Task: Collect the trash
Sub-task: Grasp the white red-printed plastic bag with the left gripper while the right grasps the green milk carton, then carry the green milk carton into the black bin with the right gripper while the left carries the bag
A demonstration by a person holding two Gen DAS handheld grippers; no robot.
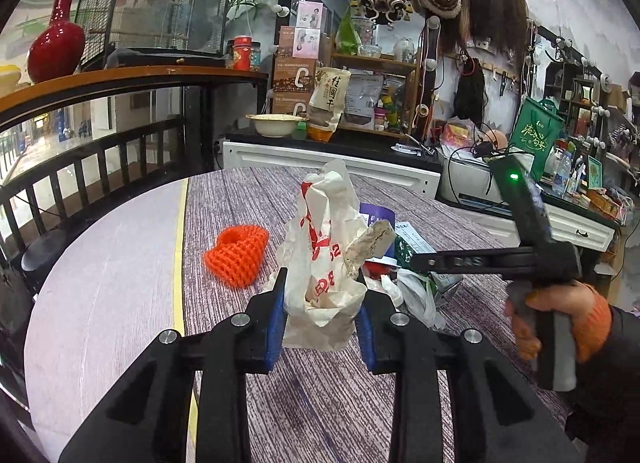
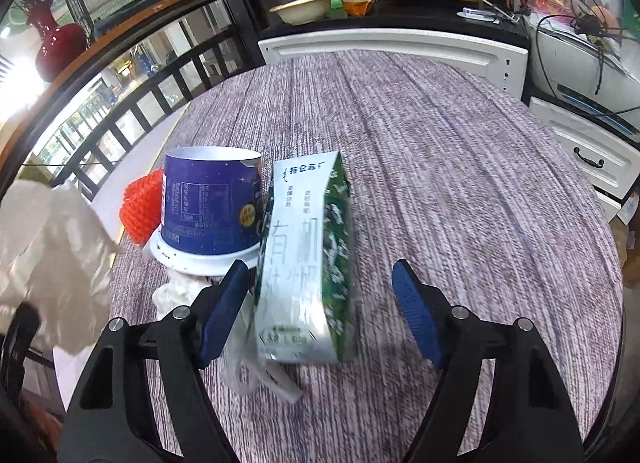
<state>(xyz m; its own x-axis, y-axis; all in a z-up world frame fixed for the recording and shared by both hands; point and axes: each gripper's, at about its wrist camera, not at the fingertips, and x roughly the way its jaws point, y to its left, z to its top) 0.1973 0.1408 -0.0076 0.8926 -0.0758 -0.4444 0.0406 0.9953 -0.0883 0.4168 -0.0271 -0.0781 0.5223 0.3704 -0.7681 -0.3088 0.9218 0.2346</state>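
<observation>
My left gripper (image 1: 322, 295) is shut on a crumpled white paper bag with red print (image 1: 320, 247) and holds it upright above the table; the bag also shows at the left edge of the right wrist view (image 2: 48, 255). My right gripper (image 2: 320, 295) is open, its jaws on either side of a green and white milk carton (image 2: 304, 259) lying on the table. An upside-down blue tub (image 2: 212, 207) sits left of the carton, on crumpled white plastic (image 2: 180, 295). An orange foam net (image 1: 236, 255) lies on the table to the left.
The round table has a purple-grey striped cloth (image 2: 460, 183). A black railing (image 1: 80, 171) runs behind it on the left. White cabinets (image 2: 392, 47) with cluttered shelves stand behind. A red vase (image 1: 58, 43) stands on the counter ledge.
</observation>
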